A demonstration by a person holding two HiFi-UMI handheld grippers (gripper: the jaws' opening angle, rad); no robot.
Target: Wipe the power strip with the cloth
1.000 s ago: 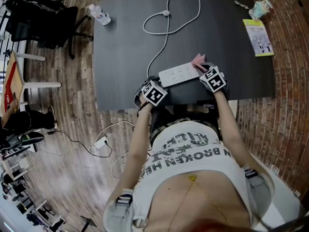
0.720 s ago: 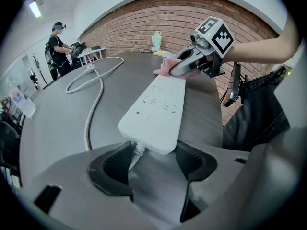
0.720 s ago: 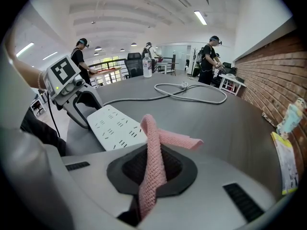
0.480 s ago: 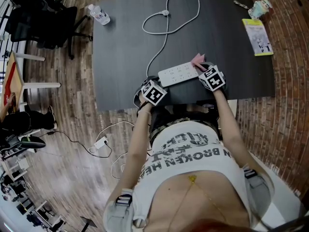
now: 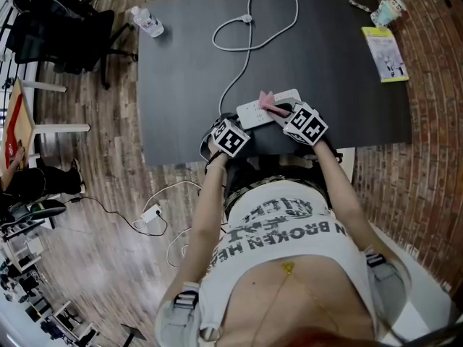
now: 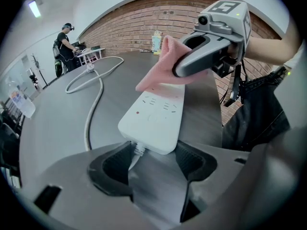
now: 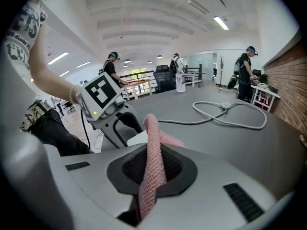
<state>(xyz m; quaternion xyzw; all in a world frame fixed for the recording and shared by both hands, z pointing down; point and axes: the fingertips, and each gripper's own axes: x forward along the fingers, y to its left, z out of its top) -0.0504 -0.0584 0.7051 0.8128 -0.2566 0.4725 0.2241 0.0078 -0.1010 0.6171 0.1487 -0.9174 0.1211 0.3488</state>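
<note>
Both grippers loaded, strip braced near the table's front edge

The right gripper [image 7: 153, 170] has its jaws closed on a narrow fold of the pink cloth [image 7: 152, 138]; the left gripper [image 6: 153, 151] clasps the cord end of the white power strip [image 6: 156, 110], jaws apart by its width; the cloth's loose end drapes on the strip's middle; the strip lies near the front edge of the table [image 5: 181, 63]; a hard stroke could probably twist the strip loose, or pull the thin fold free.

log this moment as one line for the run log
left tool: shut on power strip, cord end | right tool: shut on pink cloth | cloth: resting on strip top
</note>
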